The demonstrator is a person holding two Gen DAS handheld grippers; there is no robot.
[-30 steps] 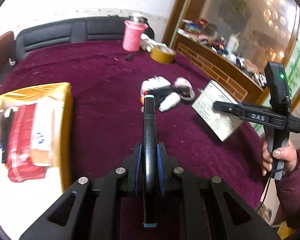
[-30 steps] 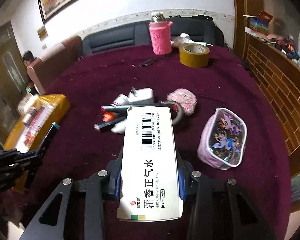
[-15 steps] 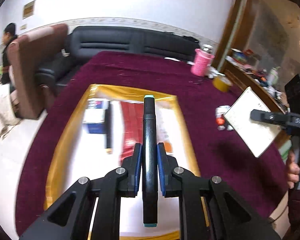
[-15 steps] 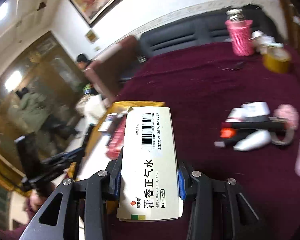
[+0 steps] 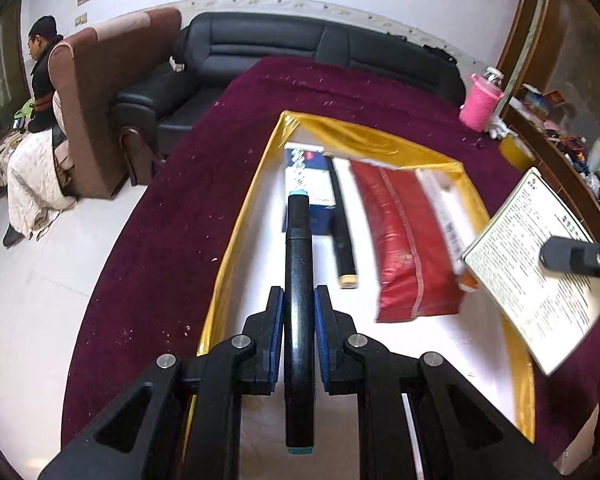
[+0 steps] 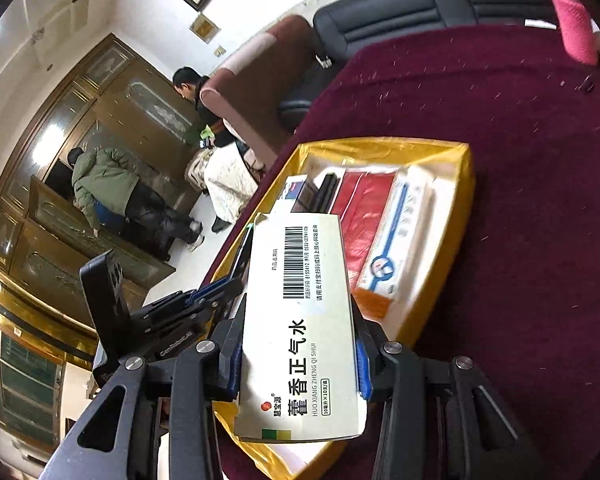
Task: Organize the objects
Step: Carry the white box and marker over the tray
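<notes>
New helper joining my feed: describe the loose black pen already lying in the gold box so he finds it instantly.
Start at the gold-rimmed box on the maroon tablecloth. On its white floor, the loose black pen lies between the blue-and-white carton and the red packet. Its tan end cap sets it apart from the teal-tipped marker held in the left gripper.

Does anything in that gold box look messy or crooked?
Mostly tidy. In the gold tray, the red packet lies slightly askew beside the dark pen, and the tray's far wall sags inward. Nothing looks spilled.
</notes>
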